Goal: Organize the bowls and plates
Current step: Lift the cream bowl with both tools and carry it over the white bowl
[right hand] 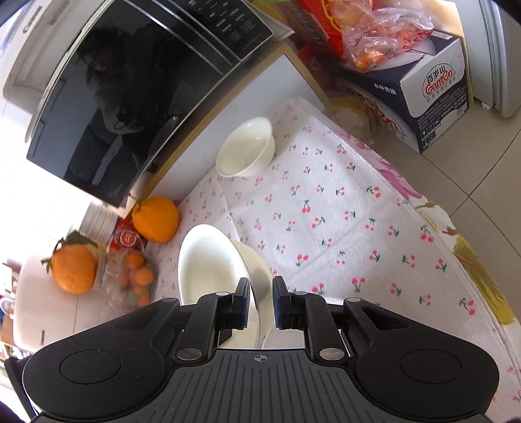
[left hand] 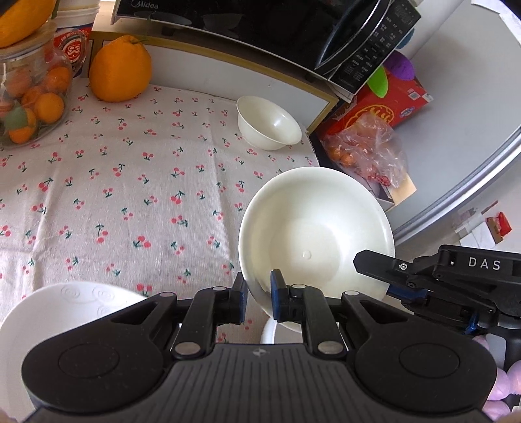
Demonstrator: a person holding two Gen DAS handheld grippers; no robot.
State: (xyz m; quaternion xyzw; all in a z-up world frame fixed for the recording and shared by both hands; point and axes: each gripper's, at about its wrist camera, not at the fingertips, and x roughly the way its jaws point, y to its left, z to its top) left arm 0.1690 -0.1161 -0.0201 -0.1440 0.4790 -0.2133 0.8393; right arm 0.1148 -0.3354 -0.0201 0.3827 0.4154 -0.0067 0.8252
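Two grippers on one large bowl [left hand: 312, 234]: left gripper [left hand: 259, 294] is clamped narrow on its near-left rim, right gripper [right hand: 260, 301] is clamped narrow on the opposite rim, its black finger also visible at the bowl's right edge in the left view. Bowl is off the cherry-print cloth [left hand: 123, 195], tilted, mouth facing the left camera

Key relation: small bowl [left hand: 268, 123] stands upright on the cloth ahead of both claws, near the far edge under the microwave [left hand: 260, 29], well apart from the held bowl. From the left gripper it lies almost straight ahead, slightly right; from the right gripper it's ahead and slightly left [right hand: 246, 149]. Neither hand is clearly nearer

My read: if the big bowl is meant to stack with the small one, travel is forward along both claws' pointing lines, and the tilt needs levelling first

White embossed plate [left hand: 65, 312] sits near-left of the left gripper, on the cloth, untouched
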